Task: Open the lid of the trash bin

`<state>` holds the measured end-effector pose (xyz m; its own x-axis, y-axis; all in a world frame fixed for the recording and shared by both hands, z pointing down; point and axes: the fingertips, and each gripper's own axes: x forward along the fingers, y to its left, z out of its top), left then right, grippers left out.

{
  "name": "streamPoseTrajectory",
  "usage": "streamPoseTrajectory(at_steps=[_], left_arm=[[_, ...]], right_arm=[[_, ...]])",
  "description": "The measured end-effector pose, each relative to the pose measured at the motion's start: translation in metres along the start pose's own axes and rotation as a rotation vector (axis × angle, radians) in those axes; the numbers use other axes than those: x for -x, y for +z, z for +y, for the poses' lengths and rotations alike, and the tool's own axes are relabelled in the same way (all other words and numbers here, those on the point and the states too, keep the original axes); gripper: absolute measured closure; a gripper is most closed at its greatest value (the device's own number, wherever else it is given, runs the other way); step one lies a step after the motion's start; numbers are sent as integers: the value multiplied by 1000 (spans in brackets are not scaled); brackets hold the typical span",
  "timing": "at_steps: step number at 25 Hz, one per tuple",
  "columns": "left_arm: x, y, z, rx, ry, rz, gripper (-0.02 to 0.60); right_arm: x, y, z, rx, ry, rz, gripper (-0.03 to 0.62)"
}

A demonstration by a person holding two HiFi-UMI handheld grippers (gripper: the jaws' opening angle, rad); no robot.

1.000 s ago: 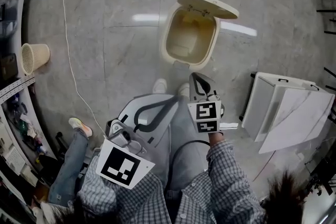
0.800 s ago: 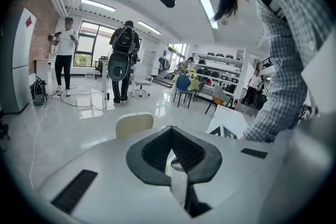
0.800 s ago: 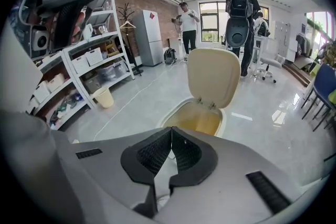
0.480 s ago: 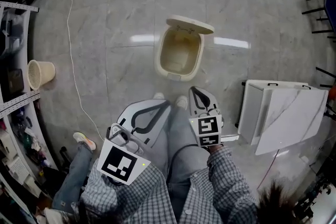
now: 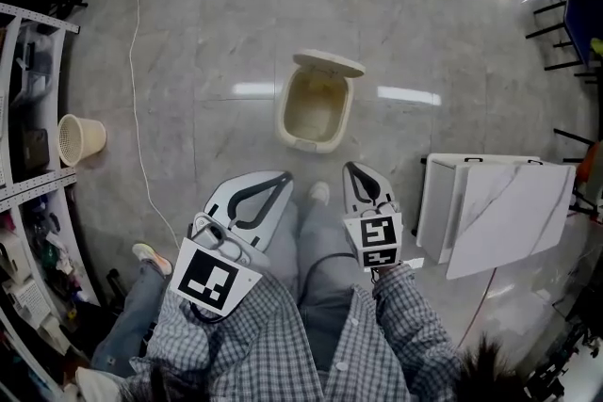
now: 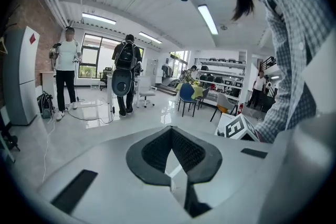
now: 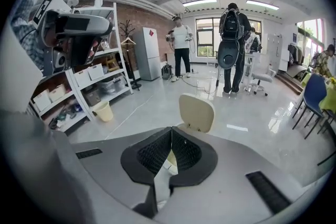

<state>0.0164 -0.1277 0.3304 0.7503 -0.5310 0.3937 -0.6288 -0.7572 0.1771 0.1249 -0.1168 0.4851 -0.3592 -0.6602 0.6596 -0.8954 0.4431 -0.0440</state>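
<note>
In the head view a small basket point(image 5: 79, 137) sits at 9 o'clock, and a white cable point(image 5: 139, 108) trails over the glossy floor point(image 5: 217, 33) from 11 o'clock down toward the person's legs; I judge it the likeliest snag if the person steps forward. The left gripper point(image 5: 254, 198) is held at 7 o'clock, close to the body, its fingers clenched tip to tip on nothing, and its own view looks into the room with no bin in it. The trash bin point(image 5: 303, 144) stands on the floor at 12 o'clock, well apart from both grippers, and its lid point(image 5: 329, 63) is already up at the far rim, so the task looks done. The main risk from here is the lid dropping shut: it seems to stand near upright, and a knock to the bin, or the bin sliding on the smooth floor, could tip it back. The right gripper point(image 5: 366, 188) hangs at 5 o'clock, its fingers likewise pressed together and empty; in its view the gripper body hides the bin and only the lid shows. A white cabinet point(image 5: 490, 212) lies at 4 o'clock, apart from the rest. The hinge, any catch or pedal, and the bin's bottom are too small to make out
</note>
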Motion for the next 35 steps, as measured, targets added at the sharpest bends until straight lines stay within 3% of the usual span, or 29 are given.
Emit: streamPoseTrajectory(at_steps=[7, 25, 35], left_arm=[[16, 34, 7, -1, 42, -44, 577], [50, 115, -8, -68, 58, -174, 577], [62, 137, -12, -63, 61, -238, 577]], right_arm=[[27, 47, 1, 15, -3, -73, 576], [123, 164, -11, 16, -64, -340, 576], [161, 212, 2, 54, -53, -499, 576]])
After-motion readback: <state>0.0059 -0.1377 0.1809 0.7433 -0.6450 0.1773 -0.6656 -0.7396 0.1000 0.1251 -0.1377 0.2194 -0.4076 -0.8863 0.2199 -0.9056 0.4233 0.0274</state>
